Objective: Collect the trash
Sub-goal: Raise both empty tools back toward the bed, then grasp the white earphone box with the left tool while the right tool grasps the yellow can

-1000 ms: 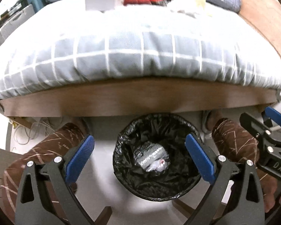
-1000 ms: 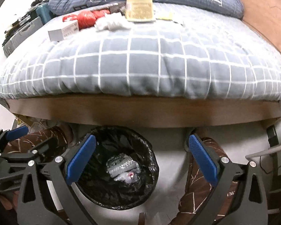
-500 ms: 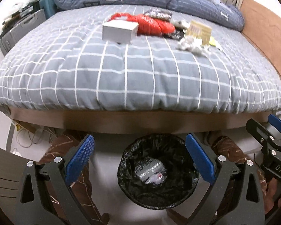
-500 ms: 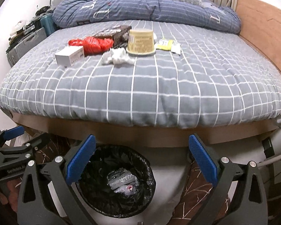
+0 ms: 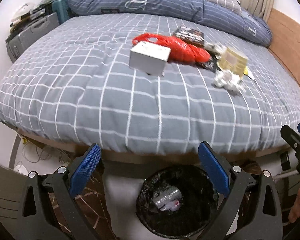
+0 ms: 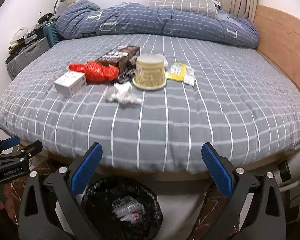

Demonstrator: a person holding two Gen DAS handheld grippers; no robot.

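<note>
Both grippers, left gripper (image 5: 149, 164) and right gripper (image 6: 152, 163), gape empty. Trash (white box (image 6: 70, 84), crumpled tissue (image 6: 123, 94)) sits mid-bed, bin (image 6: 122, 206) below. Risk: soft duvet yields, pinch snags fabric.

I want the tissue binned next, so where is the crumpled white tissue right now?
The crumpled white tissue lies on the grey checked bedspread, just in front of the upturned beige cup and to the right of the small white box.
</note>
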